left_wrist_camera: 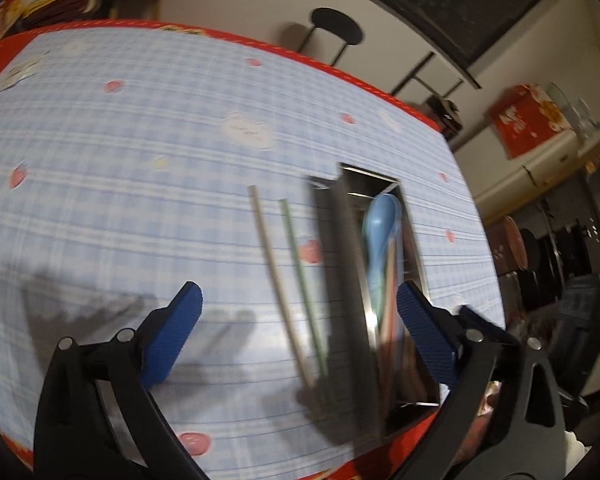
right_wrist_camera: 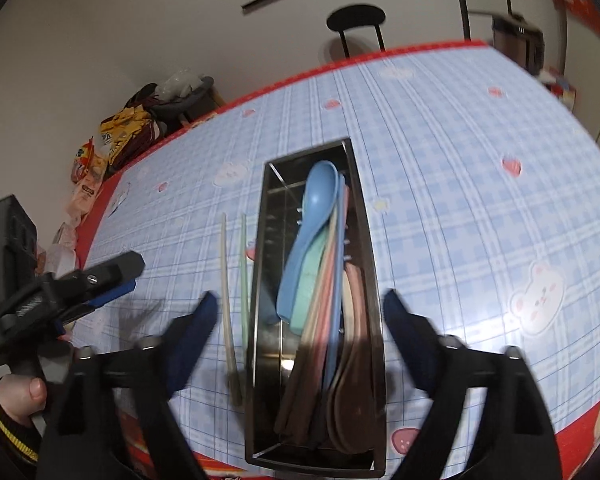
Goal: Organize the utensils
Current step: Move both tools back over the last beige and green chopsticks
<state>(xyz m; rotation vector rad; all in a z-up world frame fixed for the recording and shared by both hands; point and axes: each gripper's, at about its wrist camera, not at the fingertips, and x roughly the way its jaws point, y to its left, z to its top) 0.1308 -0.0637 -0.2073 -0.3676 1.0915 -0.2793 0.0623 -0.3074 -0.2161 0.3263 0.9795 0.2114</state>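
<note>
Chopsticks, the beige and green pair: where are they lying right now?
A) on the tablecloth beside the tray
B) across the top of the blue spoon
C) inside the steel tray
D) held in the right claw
A: the chopsticks lie side by side on the tablecloth just left of the steel tray, outside its wall, with neither claw touching them.

- No word, brand, label or number can be read in either view.
- The snack packets beyond the far edge of the counter carry print too small and blurred to make out.
- The red box on a shelf shows only a flower pattern, no legible writing.
</note>
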